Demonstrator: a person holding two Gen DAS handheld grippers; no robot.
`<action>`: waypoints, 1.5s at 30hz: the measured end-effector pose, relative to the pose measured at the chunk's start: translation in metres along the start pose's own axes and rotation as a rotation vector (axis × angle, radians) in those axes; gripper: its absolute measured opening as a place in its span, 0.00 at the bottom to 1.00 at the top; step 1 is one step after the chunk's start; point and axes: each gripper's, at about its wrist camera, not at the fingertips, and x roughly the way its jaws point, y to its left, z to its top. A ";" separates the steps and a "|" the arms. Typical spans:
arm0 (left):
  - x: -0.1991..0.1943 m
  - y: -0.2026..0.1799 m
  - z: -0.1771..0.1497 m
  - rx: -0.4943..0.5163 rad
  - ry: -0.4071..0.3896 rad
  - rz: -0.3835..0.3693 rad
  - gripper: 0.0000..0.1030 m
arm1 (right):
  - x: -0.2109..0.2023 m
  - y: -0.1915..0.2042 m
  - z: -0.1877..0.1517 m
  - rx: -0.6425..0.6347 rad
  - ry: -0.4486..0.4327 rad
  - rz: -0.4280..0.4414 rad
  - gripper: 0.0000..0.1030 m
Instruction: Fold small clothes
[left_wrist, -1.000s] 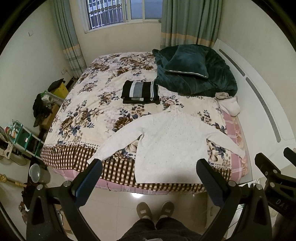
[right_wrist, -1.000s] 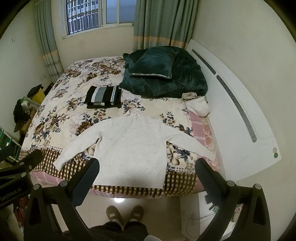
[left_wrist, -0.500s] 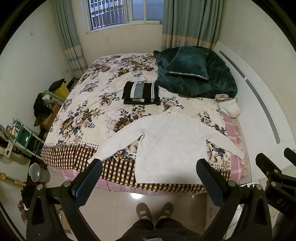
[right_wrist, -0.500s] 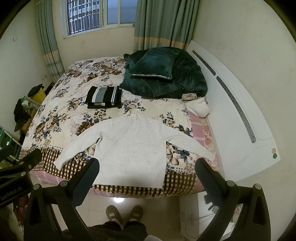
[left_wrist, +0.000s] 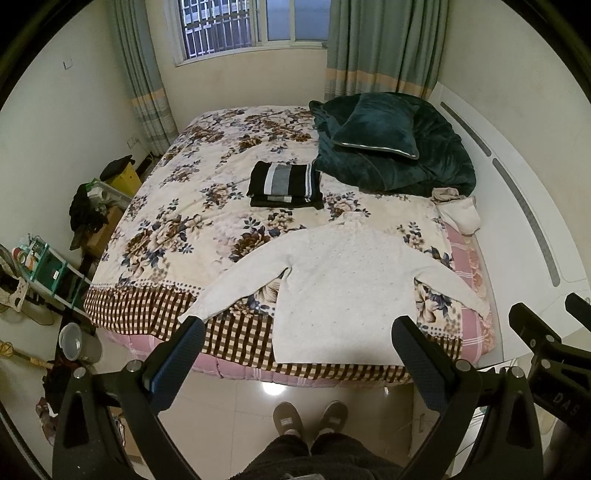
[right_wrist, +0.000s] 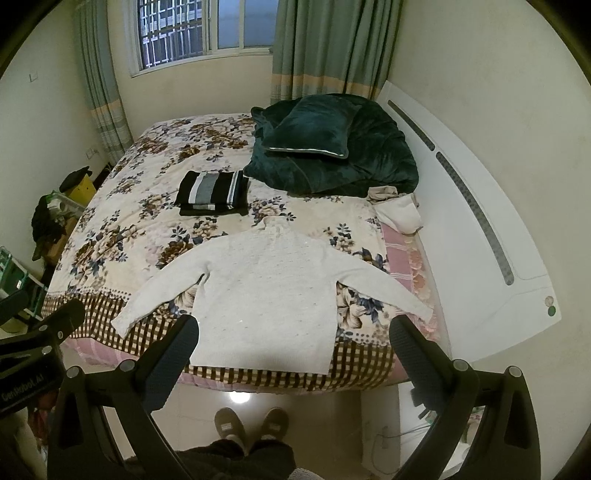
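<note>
White sweater (left_wrist: 340, 288): flat at near edge of bed (left_wrist: 155, 295), sleeves spread (hem overhanging). Folded striped clothes (left_wrist: 284, 184) beyond. Left gripper (left_wrist: 297, 339), right gripper (right_wrist: 293, 338): fingers wide apart, empty, above floor.

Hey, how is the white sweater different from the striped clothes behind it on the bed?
The white sweater lies spread flat with both sleeves out; the black and grey striped clothes are folded into a compact stack. The white sweater is plain and pale; the striped clothes are dark with grey and white bands. The sweater's hem hangs over the near edge of the bed; the stack sits farther back, mid-bed. Both rest on the floral cover, untouched by either gripper.
</note>
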 end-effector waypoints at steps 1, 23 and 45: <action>-0.001 0.000 0.002 0.000 -0.002 -0.001 1.00 | -0.002 0.000 0.000 -0.001 -0.001 0.000 1.00; 0.007 0.014 -0.002 -0.011 -0.009 -0.003 1.00 | 0.003 0.013 0.002 0.004 0.024 0.006 1.00; 0.387 -0.130 0.055 0.155 0.100 0.192 1.00 | 0.399 -0.326 -0.089 0.852 0.201 -0.182 0.50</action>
